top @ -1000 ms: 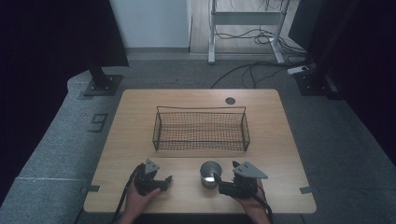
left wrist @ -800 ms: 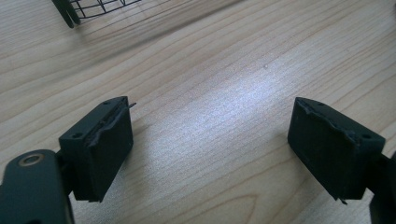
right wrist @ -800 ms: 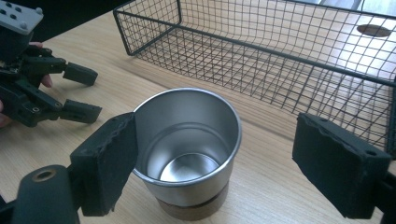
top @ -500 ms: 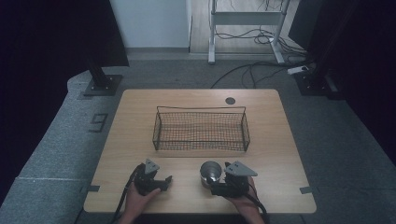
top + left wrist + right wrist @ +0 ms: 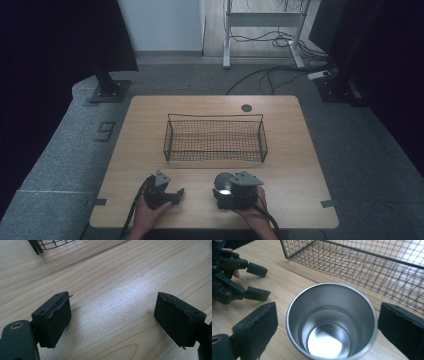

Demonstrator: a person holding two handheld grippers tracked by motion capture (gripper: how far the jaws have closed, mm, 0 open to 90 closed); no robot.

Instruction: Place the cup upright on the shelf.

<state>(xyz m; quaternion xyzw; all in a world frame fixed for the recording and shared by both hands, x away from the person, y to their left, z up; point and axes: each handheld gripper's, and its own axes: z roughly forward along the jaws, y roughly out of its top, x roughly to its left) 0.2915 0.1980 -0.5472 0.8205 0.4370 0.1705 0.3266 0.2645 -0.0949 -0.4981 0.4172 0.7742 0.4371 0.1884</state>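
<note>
While the right hand-held gripper (image 5: pixel 325 322) sat low near the front edge of the worktop (image 5: pixel 300 150), its two black jaws stood wide apart with the cup (image 5: pixel 331 321) right between them. One jaw was just beside the cup's left wall and the other just beside its right wall. I could not tell if either jaw touched the metal yet. The cup stood upright, so its long axis pointed straight up, and its open mouth faced the camera. It looked empty and shiny inside.

From above, the cup (image 5: pixel 223 182) stood just ahead of the right hand-held gripper (image 5: pixel 231 192), on the side toward the basket (image 5: pixel 215 140). That hand was much the nearer one. My guess was that the next move was to close the jaws on the cup, and that it called for a level squeeze across the round wall, since smooth metal could slip or tip.

The left hand-held gripper (image 5: pixel 167 195) rested on the worktop to the left, well apart from the cup. Its jaws were wide too, and nothing lay between them but bare wood (image 5: pixel 110 300).

Past the cup stood the wire basket, in the middle of the worktop, with its long side facing the person. It looked empty. A strip of bare wood lay between the cup and the basket's near wall. The basket was open at the top, so there was room to lift the cup up and over that wall. The front edge of the worktop was close behind both hands.
</note>
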